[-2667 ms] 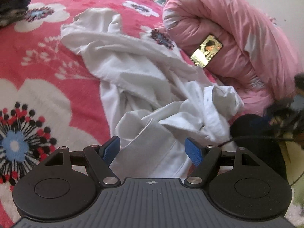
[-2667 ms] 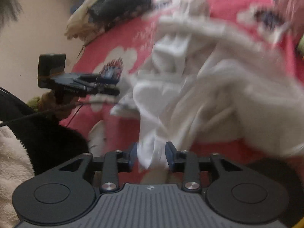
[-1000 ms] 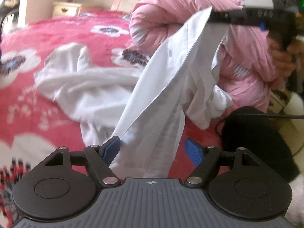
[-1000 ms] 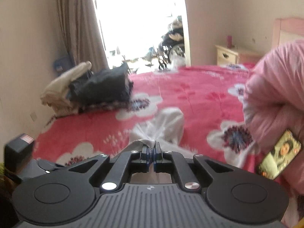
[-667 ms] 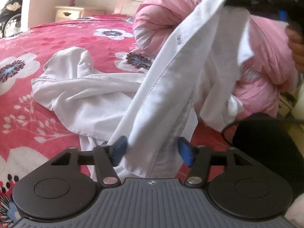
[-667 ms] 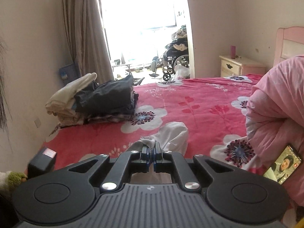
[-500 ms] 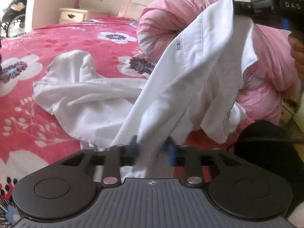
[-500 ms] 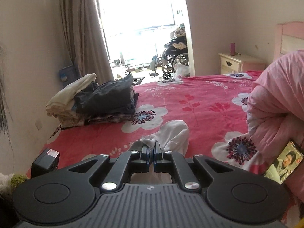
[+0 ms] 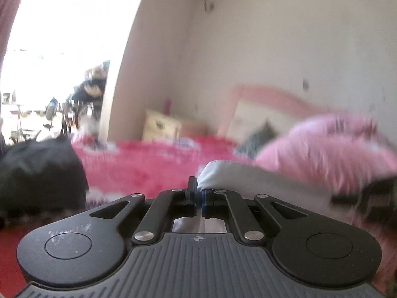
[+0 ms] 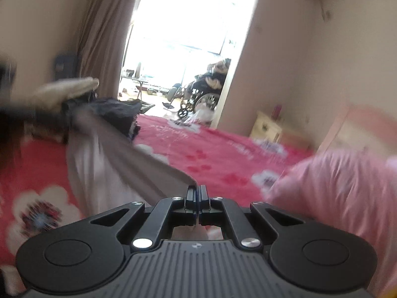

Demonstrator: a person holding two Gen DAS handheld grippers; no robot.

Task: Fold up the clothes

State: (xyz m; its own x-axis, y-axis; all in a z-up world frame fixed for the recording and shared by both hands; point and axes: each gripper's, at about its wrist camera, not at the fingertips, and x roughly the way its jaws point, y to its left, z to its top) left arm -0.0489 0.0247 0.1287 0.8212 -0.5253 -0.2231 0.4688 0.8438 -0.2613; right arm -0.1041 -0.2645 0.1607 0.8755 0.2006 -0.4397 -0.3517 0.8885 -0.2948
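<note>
My left gripper (image 9: 198, 193) is shut on an edge of the white shirt (image 9: 260, 181), which stretches off to the right toward the other gripper's blurred shape. My right gripper (image 10: 197, 195) is shut on another edge of the same white shirt (image 10: 116, 164); the cloth runs taut up and left to the left gripper, a dark blur at the left edge. The shirt hangs lifted between both grippers above the red flowered bed (image 10: 211, 154). Both views are motion-blurred.
A rolled pink quilt (image 10: 335, 193) lies on the right of the bed and also shows in the left wrist view (image 9: 322, 154). A pile of dark and beige clothes (image 10: 106, 109) sits at the far left. A nightstand (image 10: 266, 126) and pink headboard (image 9: 273, 104) stand behind.
My left gripper has closed on the shirt's lower edge and lifted, its view swinging up off the bed. The right gripper stays shut on the shirt, now pulled taut between the two.
</note>
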